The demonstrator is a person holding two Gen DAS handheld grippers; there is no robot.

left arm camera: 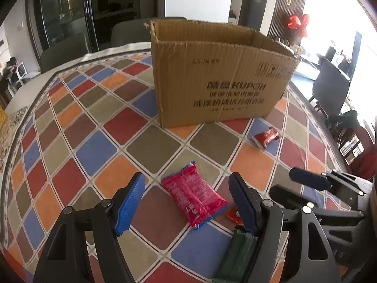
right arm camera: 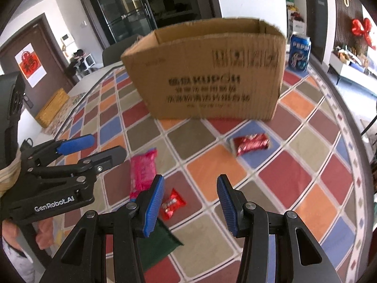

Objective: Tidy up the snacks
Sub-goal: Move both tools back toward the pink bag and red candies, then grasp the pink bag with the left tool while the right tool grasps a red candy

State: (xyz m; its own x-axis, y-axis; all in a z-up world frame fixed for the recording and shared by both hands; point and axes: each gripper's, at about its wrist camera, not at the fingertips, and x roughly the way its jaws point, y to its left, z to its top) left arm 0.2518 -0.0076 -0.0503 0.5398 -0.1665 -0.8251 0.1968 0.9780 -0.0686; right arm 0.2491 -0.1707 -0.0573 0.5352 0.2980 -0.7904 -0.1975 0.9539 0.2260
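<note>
An open cardboard box (left arm camera: 219,75) stands on the checked tablecloth; it also shows in the right wrist view (right arm camera: 207,75). My left gripper (left arm camera: 187,202) is open, its jaws on either side of a pink snack pack (left arm camera: 193,195) lying on the table. A small orange-red candy (left arm camera: 234,217) and a dark green pack (left arm camera: 238,254) lie by its right finger. A shiny red pack (left arm camera: 266,138) lies near the box. My right gripper (right arm camera: 190,202) is open and empty above the table, with the candy (right arm camera: 172,204), green pack (right arm camera: 157,245), pink pack (right arm camera: 142,172) and red pack (right arm camera: 251,143) ahead.
A Pepsi can (right arm camera: 299,52) stands right of the box. A woven yellow box (right arm camera: 53,109) sits at the table's left edge. Chairs (left arm camera: 332,87) stand around the table. The left gripper (right arm camera: 77,155) shows at the left of the right wrist view.
</note>
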